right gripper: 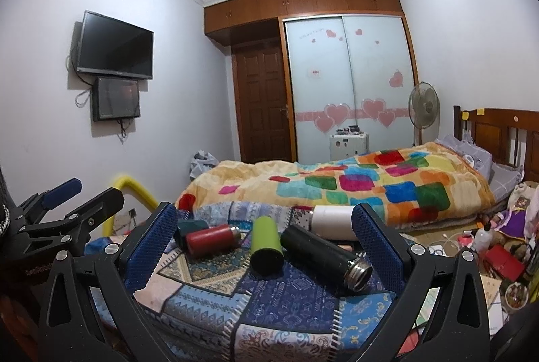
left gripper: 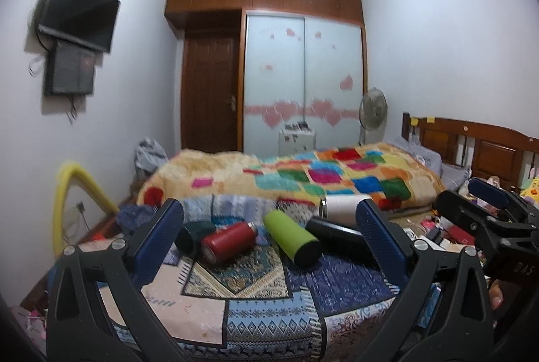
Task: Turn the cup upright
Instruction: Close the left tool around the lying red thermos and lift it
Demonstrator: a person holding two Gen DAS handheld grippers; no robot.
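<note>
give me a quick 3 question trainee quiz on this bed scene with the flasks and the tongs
1. True or false: the green flask stands upright on the patterned blanket.
2. Which flask lies farthest back, nearest the colourful quilt? A) red flask B) white flask C) black flask
3. Fill in: the left tongs and the right tongs are both ____ and hold nothing.

Key
1. False: it lies on its side.
2. B
3. open
</note>
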